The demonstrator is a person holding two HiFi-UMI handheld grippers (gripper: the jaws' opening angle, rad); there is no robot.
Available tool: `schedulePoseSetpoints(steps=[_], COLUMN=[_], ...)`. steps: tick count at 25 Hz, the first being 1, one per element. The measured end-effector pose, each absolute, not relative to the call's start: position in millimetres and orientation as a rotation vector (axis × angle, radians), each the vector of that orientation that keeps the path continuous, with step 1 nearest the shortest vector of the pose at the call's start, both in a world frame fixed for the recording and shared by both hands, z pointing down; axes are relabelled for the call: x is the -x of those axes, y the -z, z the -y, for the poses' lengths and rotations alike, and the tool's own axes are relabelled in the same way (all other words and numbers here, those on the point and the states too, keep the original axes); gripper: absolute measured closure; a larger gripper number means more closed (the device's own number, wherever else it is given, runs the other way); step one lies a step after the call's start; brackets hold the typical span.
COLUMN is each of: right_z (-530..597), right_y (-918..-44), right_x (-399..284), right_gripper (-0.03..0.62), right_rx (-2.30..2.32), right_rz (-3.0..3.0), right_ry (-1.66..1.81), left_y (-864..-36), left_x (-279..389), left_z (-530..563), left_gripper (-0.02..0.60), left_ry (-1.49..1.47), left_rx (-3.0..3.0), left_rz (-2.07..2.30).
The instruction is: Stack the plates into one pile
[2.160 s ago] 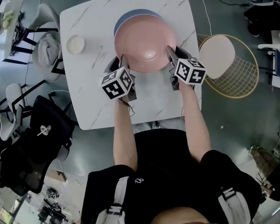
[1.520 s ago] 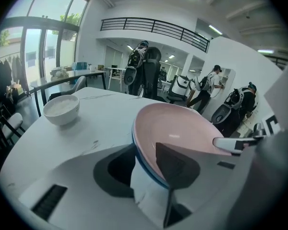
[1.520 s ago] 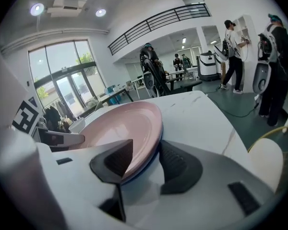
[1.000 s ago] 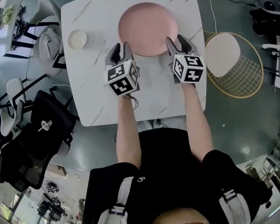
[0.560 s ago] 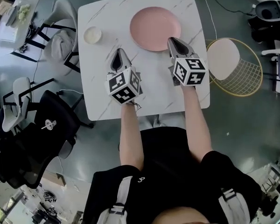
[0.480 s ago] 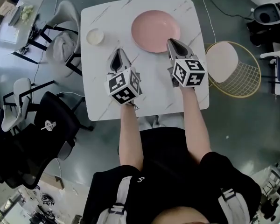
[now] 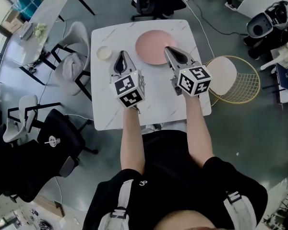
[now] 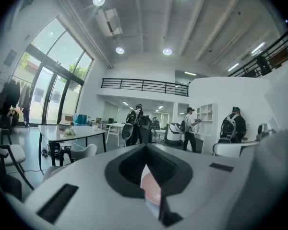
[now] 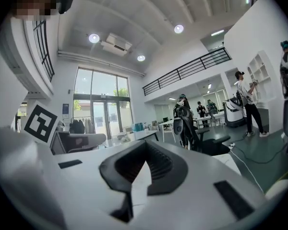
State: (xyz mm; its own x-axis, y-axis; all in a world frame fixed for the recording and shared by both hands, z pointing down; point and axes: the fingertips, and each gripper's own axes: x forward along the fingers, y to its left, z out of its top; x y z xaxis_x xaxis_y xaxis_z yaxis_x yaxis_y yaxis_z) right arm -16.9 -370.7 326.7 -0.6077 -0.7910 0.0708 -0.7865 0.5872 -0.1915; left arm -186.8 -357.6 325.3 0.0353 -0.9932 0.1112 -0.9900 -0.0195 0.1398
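Note:
A pink plate point(image 7: 153, 44) lies on the far half of the white marble table point(image 7: 156, 104); a sliver of this plate point(image 8: 151, 188) shows through the slit below the left jaws. Whether anything lies under it I cannot tell. A small cream dish point(image 7: 104, 53) sits at the table's far left. My left gripper point(image 7: 122, 53) hangs shut and empty above the table, left of the plate. My right gripper point(image 7: 167, 49) hovers over the plate's near right rim; its jaws have just been closing with nothing between them and stand shut. Both grippers, the left gripper point(image 8: 146, 148) and the right gripper point(image 9: 145, 145), point level at the room.
A round wire chair point(image 7: 230, 78) stands right of the table. White chairs point(image 7: 72, 61) and a black office chair point(image 7: 43, 143) are on the left, with another table point(image 7: 43, 11) beyond. Several people point(image 8: 139, 126) stand far off in the hall.
Both grippers let go of the plate's rim, shut their jaws and rose well above the table. The plate stays flat on the table, which now looks smaller and farther.

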Motion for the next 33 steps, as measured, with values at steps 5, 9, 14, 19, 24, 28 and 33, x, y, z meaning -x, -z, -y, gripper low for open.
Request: schedulePoseSetpoints(steps=[5, 9, 14, 19, 24, 28, 33], right_z=[360.7, 355.0, 348.4, 348.5, 346.9, 348.0, 348.2], right_y=[-301.8, -304.6, -302.2, -297.6, -294.6, -292.9, -295.6], right_x=[1.3, -4.1, -12.2, -11.4, -5.6, 1.1, 2.5], right_gripper=[0.588, 0.588, 0.588, 0.588, 0.589, 0.589, 0.588], right_rx=[1.445, 1.514, 1.559, 1.565, 1.544, 1.515, 1.521], right_rz=[-2.743, -2.782, -2.771, -2.755, -2.771, -2.775, -2.780], right_ry=[0.232, 0.156, 0.144, 0.115, 0.075, 0.057, 0.059], left_y=[-300.8, -294.2, -292.0, -294.3, -293.3, -298.4, -304.5], left_x=[167.0, 154.8, 148.0, 150.1, 151.8, 154.6, 158.0], left_z=[350.0, 348.1, 344.0, 344.6, 344.5, 346.9, 347.3], left_gripper=[0.566, 0.566, 0.566, 0.566, 0.566, 0.566, 0.566], left_ry=[0.045, 0.042, 0.046, 0.036, 0.042, 0.031, 0.037], left_rx=[-2.233, -2.279, -2.301, -2.300, -2.305, -2.309, -2.295], left_rz=[2.039, 2.033, 1.980, 1.971, 1.971, 1.953, 1.923])
